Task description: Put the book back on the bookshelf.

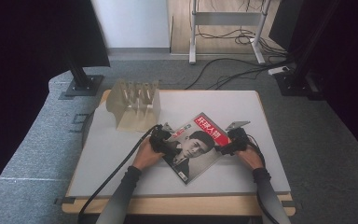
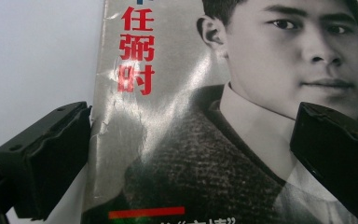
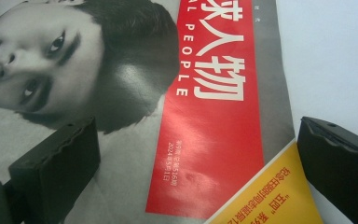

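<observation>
A magazine [image 1: 196,145] lies flat and askew on the table [image 1: 242,107], just in front of a rack [image 1: 135,105]. The left gripper [image 1: 168,142] and right gripper [image 1: 224,147] flank it, jaws spread over opposite edges, pinching nothing.

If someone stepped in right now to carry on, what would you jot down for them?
Left tongs: open, at the magazine's left edge.
Right tongs: open, at its right edge by the red title band.
Magazine lies flat and closed, askew on the table; beige file rack stands behind it, apart.
Done: both tongs in position.
Left: probably grip and lift the magazine, perhaps toward the rack.
</observation>
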Available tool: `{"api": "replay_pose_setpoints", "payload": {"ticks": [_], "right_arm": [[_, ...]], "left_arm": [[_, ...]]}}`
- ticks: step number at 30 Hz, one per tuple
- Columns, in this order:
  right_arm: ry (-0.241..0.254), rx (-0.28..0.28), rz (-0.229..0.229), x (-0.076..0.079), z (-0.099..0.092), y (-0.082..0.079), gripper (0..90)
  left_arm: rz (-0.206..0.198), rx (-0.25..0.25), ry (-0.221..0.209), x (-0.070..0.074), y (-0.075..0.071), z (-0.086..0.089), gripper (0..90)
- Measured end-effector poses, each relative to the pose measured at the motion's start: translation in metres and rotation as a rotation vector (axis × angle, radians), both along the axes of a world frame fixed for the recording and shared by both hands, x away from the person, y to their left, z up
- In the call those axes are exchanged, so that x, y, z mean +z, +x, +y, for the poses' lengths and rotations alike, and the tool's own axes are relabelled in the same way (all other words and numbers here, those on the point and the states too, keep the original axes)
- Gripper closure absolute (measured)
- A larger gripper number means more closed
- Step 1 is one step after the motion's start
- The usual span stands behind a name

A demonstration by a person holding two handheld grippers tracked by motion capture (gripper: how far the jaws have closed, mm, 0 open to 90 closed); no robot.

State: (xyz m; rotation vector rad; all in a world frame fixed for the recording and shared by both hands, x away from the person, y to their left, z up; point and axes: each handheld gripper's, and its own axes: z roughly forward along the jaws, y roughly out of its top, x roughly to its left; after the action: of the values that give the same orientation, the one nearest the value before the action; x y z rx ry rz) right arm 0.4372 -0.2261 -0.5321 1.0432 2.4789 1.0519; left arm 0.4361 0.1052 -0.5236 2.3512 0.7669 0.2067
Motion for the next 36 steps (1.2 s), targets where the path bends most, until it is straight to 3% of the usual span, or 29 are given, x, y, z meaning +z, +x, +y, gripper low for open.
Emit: {"api": "replay_pose_setpoints", "payload": {"ticks": [5,12,20,23,27,32,34,36], "right_arm": [[0.004,0.003,-0.006,-0.001,0.006,-0.017,0.0],[0.004,0.015,-0.008,-0.001,0.015,-0.037,0.0],[-0.031,0.044,-0.023,0.003,0.020,-0.052,2.2],[-0.069,0.020,-0.052,0.011,0.015,-0.061,3.1],[-0.050,-0.033,-0.067,0.019,-0.002,-0.081,0.6],[-0.051,-0.041,-0.032,0.007,-0.007,-0.100,0.0],[-0.065,-0.037,-0.027,0.001,-0.004,-0.102,0.0],[-0.046,-0.043,-0.028,0.000,-0.002,-0.100,0.0]], "left_arm": [[-0.011,0.000,-0.022,-0.002,-0.018,0.009,0.0],[-0.008,-0.009,-0.016,-0.001,-0.039,0.017,0.0],[-0.017,-0.008,-0.029,-0.003,-0.058,0.025,0.0],[-0.019,-0.004,-0.031,-0.003,-0.060,0.025,0.0],[-0.017,-0.003,-0.026,-0.002,-0.063,0.025,0.0],[-0.018,0.002,-0.025,-0.002,-0.072,0.024,0.0],[-0.017,0.001,-0.025,-0.002,-0.078,0.023,0.0],[-0.016,-0.004,-0.022,-0.002,-0.084,0.023,0.0]]}}
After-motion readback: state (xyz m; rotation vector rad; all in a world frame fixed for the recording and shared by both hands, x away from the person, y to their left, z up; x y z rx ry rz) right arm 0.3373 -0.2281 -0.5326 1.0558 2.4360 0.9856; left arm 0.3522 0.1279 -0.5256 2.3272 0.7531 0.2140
